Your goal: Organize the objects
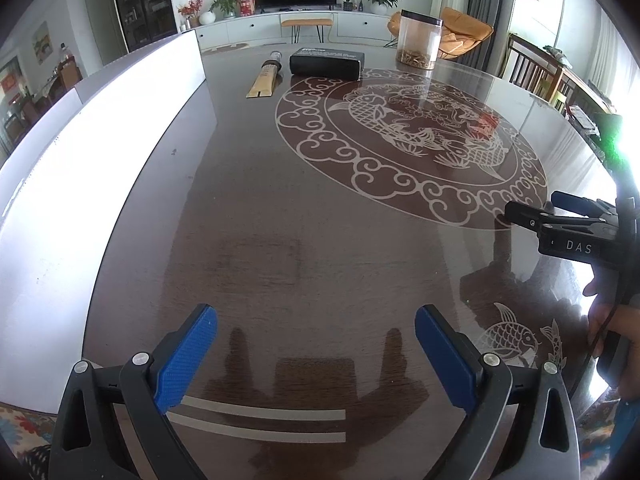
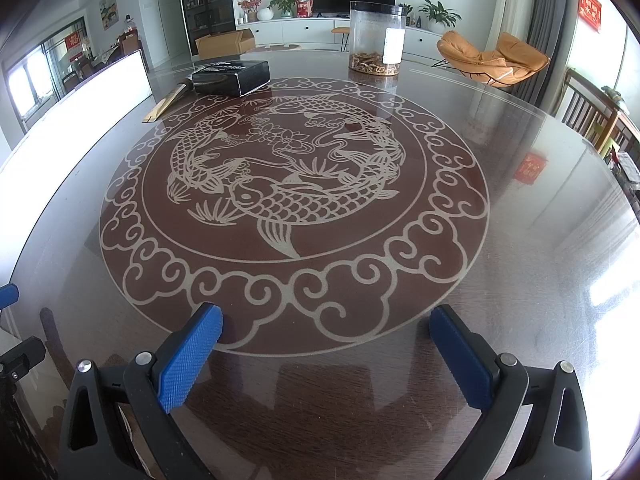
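Three objects stand at the far side of the dark glass table [image 1: 280,208]: a black box [image 1: 327,62] [image 2: 231,75], a clear jar [image 1: 419,38] [image 2: 376,38] with brown bits at its bottom, and a tan flat stick with a dark capped end [image 1: 266,76] [image 2: 170,100] left of the box. My left gripper [image 1: 316,344] is open over the near table edge, holding nothing. My right gripper [image 2: 326,346] is open too, low over the fish pattern's rim. The left wrist view shows the right gripper [image 1: 532,212] from the side at far right, a hand [image 1: 600,308] behind it.
A long white panel [image 1: 100,128] [image 2: 80,104] runs along the table's left side. A round fish and cloud pattern [image 2: 294,200] fills the table's middle. Wooden chairs [image 2: 600,120] stand to the right, orange lounge chairs [image 2: 492,58] and a TV cabinet beyond.
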The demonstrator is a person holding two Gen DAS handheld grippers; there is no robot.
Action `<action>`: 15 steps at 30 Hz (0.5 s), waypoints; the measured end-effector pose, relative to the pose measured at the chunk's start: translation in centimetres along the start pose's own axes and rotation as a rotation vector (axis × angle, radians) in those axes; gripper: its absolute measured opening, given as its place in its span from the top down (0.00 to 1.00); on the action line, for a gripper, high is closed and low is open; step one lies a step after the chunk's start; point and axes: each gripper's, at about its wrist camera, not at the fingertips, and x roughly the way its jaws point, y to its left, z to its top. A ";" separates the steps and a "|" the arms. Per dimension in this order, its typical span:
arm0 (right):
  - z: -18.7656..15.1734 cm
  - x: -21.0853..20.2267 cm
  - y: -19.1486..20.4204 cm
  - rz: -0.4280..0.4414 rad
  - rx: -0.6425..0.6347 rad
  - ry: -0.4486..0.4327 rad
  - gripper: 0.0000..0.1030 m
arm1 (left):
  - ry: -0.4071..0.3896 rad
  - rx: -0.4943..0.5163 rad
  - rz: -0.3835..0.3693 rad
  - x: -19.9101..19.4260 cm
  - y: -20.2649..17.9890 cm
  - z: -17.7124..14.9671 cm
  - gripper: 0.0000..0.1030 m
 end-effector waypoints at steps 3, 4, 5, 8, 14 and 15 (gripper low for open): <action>0.0 0.0 0.0 0.000 0.000 0.000 0.00 | 0.011 -0.007 -0.009 0.2 0.1 0.1 0.02; 0.0 0.0 0.0 0.000 0.000 0.000 0.00 | 0.016 -0.010 -0.010 0.3 0.1 0.2 0.02; 0.0 0.0 0.0 0.000 0.000 0.000 0.00 | 0.019 -0.014 -0.011 0.4 0.2 0.3 0.02; 0.0 0.0 0.0 0.000 0.000 0.000 0.00 | 0.031 -0.037 -0.018 0.7 0.6 0.5 0.02; 0.0 0.0 0.0 0.000 0.000 0.000 0.00 | 0.061 -0.060 -0.008 1.9 1.1 1.1 0.02; 0.0 0.0 0.0 0.000 0.000 0.000 0.00 | 0.067 -0.063 -0.007 2.1 1.2 1.2 0.02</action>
